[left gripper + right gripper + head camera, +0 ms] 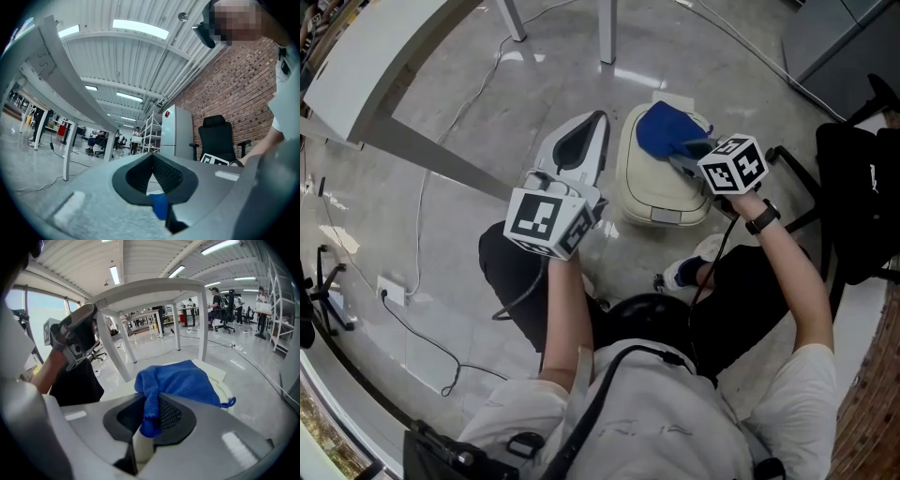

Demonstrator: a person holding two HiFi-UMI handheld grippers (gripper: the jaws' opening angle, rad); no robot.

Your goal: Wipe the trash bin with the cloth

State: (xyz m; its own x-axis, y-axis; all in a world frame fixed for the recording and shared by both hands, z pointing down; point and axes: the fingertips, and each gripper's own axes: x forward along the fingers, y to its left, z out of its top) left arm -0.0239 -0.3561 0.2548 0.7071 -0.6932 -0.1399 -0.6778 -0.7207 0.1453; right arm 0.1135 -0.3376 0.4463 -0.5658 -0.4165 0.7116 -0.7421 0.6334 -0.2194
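Note:
A cream trash bin (656,197) stands on the grey floor in front of the person's knees. A blue cloth (661,131) lies bunched on its lid. My right gripper (680,155) is shut on the cloth's near edge, over the bin's top right. In the right gripper view a strip of the cloth (178,380) hangs down between the jaws of that gripper (152,397), and the bin lid (224,383) shows behind it. My left gripper (600,117) is held in the air just left of the bin, apart from it. Its tips (152,154) meet with nothing held.
A white table (375,66) with slanted legs stands at the back left. A black office chair (853,197) is close on the right. Cables (422,234) and a power strip (392,292) lie on the floor at the left. The person's shoe (684,272) rests beside the bin.

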